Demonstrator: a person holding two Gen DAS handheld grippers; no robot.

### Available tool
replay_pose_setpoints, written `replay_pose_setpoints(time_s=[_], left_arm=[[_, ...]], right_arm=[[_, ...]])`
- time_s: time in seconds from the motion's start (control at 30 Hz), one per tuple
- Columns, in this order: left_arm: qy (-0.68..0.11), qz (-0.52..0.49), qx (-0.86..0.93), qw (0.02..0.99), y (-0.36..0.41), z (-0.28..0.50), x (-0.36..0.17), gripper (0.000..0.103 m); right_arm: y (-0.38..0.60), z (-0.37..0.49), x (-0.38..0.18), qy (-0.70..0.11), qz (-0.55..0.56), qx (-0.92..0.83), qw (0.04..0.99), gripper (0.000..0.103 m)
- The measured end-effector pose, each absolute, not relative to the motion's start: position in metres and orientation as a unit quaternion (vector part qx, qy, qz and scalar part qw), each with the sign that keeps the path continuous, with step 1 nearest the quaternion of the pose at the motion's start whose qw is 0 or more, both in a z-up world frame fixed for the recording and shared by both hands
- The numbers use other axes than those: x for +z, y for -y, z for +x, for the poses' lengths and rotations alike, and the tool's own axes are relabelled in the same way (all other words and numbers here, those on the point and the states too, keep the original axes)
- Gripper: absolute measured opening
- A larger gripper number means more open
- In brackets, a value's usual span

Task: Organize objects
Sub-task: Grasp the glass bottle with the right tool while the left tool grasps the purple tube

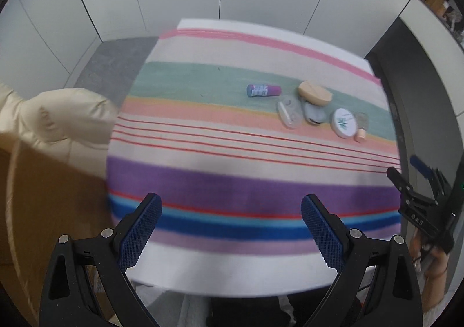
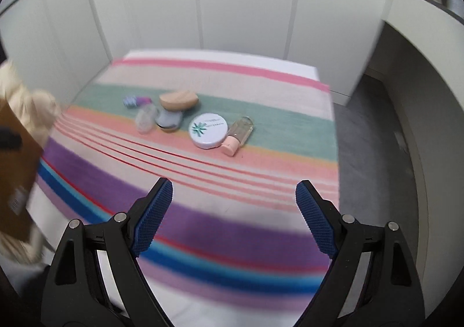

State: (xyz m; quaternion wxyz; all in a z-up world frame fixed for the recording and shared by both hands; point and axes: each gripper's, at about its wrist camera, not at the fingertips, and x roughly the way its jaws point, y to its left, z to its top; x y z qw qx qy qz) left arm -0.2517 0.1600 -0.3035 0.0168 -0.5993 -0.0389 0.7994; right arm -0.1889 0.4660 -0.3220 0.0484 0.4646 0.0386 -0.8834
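Small toiletries lie in a row on the striped cloth (image 1: pixel 232 153) (image 2: pixel 261 187), far from both grippers. There is a purple tube (image 1: pixel 263 90) (image 2: pixel 136 101), a tan oval case (image 1: pixel 314 93) (image 2: pixel 178 99), a clear case (image 1: pixel 289 111) (image 2: pixel 146 119), a grey case (image 1: pixel 313 114) (image 2: pixel 169 121), a round white compact (image 1: pixel 344 123) (image 2: pixel 208 129) and a clear bottle with a pink cap (image 1: pixel 361 127) (image 2: pixel 238 134). My left gripper (image 1: pixel 231 208) hangs open over the cloth's near stripes with nothing between its fingers. My right gripper (image 2: pixel 233 193) is open and bare too, and shows at the right edge (image 1: pixel 417 182) of the left wrist view.
A brown cardboard box (image 1: pixel 43 211) (image 2: pixel 14 182) with a cream padded jacket (image 1: pixel 58 118) (image 2: pixel 26 106) over it stands left of the table. White panel walls rise behind. Grey floor (image 2: pixel 371 153) lies to the right, beside a curved white counter (image 2: pixel 429 95).
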Motion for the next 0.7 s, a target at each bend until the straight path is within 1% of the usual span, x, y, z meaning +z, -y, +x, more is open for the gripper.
replay_pose_setpoints(time_s=[0.17,0.3,0.43,0.47,0.5,0.53,0.63,0.7], left_arm=[[0.037,-0.620,0.783,0.020,-0.169,-0.286,-0.338,0.097],[0.028,-0.629,0.776,0.027,-0.177,-0.307,-0.356,0.097],[0.016,-0.633,0.773,0.039,-0.187,-0.326,-0.369,0.097],[0.013,-0.632,0.774,0.040,-0.190,-0.330,-0.371,0.097],[0.010,-0.631,0.775,0.040,-0.193,-0.335,-0.372,0.097],[0.008,-0.629,0.776,0.041,-0.196,-0.339,-0.374,0.097],[0.014,-0.630,0.775,0.046,-0.201,-0.349,-0.379,0.097],[0.033,-0.633,0.772,0.047,-0.202,-0.357,-0.386,0.097]], right_arm=[[-0.481,-0.242,-0.368,-0.093,0.469,-0.872,0.102,0.089],[-0.480,-0.272,-0.385,-0.141,0.467,-0.860,0.151,0.089],[-0.466,-0.291,-0.400,-0.211,0.457,-0.843,0.191,0.088],[-0.460,-0.294,-0.403,-0.231,0.456,-0.837,0.199,0.086],[-0.457,-0.296,-0.405,-0.238,0.454,-0.833,0.210,0.074],[-0.454,-0.297,-0.404,-0.239,0.450,-0.829,0.230,0.067],[-0.454,-0.300,-0.404,-0.219,0.459,-0.827,0.240,0.066],[-0.458,-0.299,-0.404,-0.191,0.464,-0.835,0.224,0.066]])
